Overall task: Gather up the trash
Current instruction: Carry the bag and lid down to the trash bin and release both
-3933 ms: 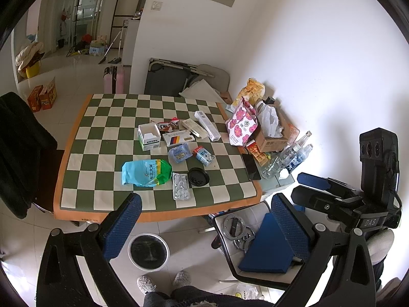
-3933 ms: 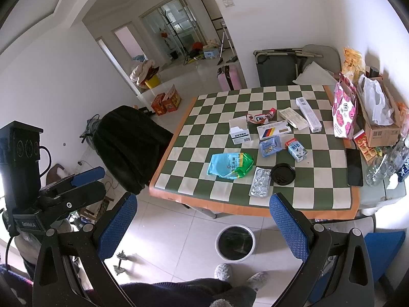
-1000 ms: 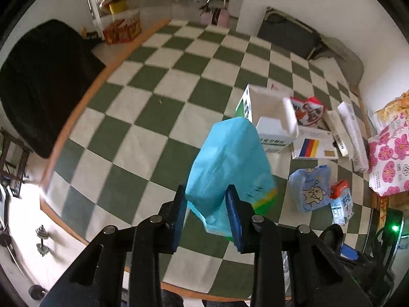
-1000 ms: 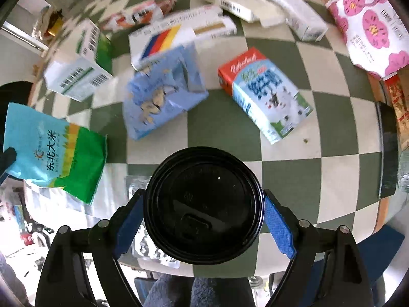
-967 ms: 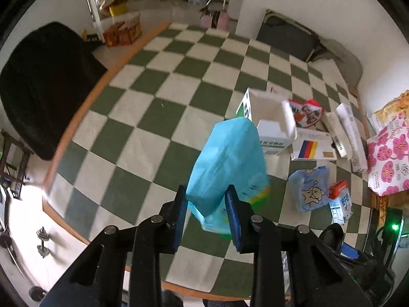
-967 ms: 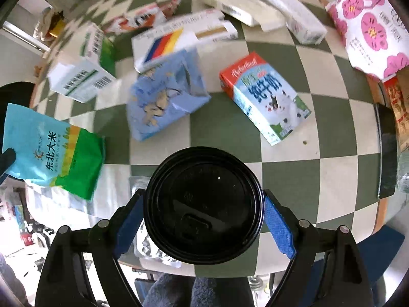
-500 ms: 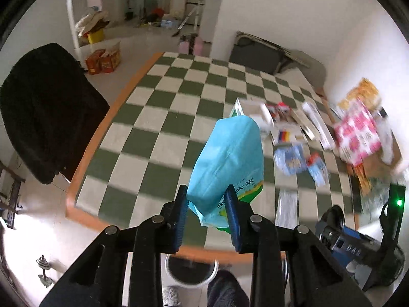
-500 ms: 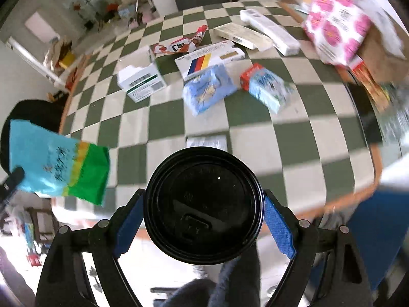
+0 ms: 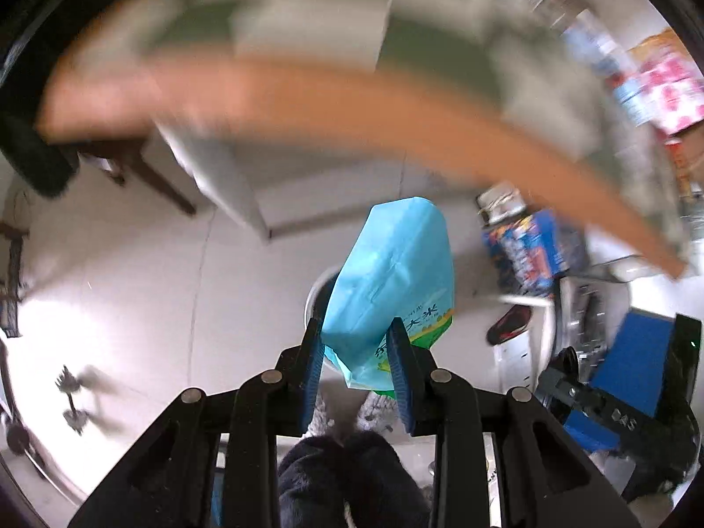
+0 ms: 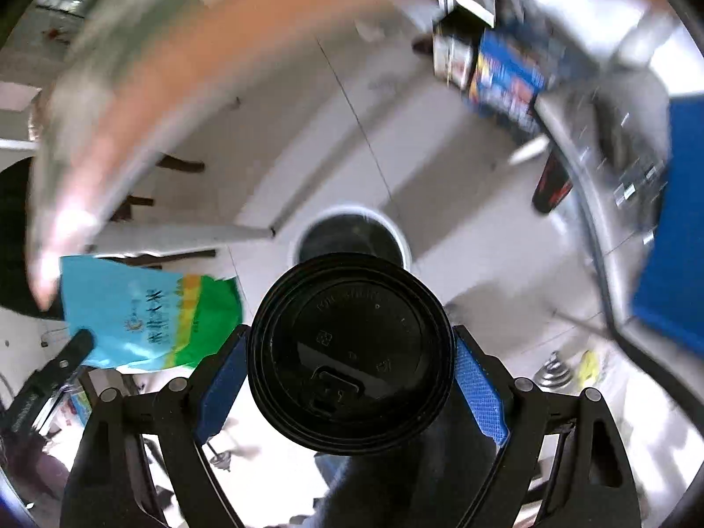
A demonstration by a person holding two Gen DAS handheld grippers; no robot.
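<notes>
My left gripper (image 9: 354,343) is shut on a light blue and green rice bag (image 9: 391,277) and holds it upright above the floor. The bag also shows in the right wrist view (image 10: 141,312) at the lower left. My right gripper (image 10: 350,361) is shut on a black cup lid (image 10: 350,352). A round trash bin with a white rim (image 10: 398,231) stands on the floor just beyond the lid. In the left wrist view the bag hides most of the bin (image 9: 314,295).
The orange table edge (image 9: 352,101) arcs across the top, blurred by motion. A blue printed box (image 9: 534,244) and a chair frame with a blue cushion (image 9: 629,352) stand to the right. My legs are at the bottom. The pale tiled floor (image 9: 132,286) lies left.
Both grippers have swung down from above the table to over the floor, carrying the rice bag and the lid. The bin now lies right in front of them.
</notes>
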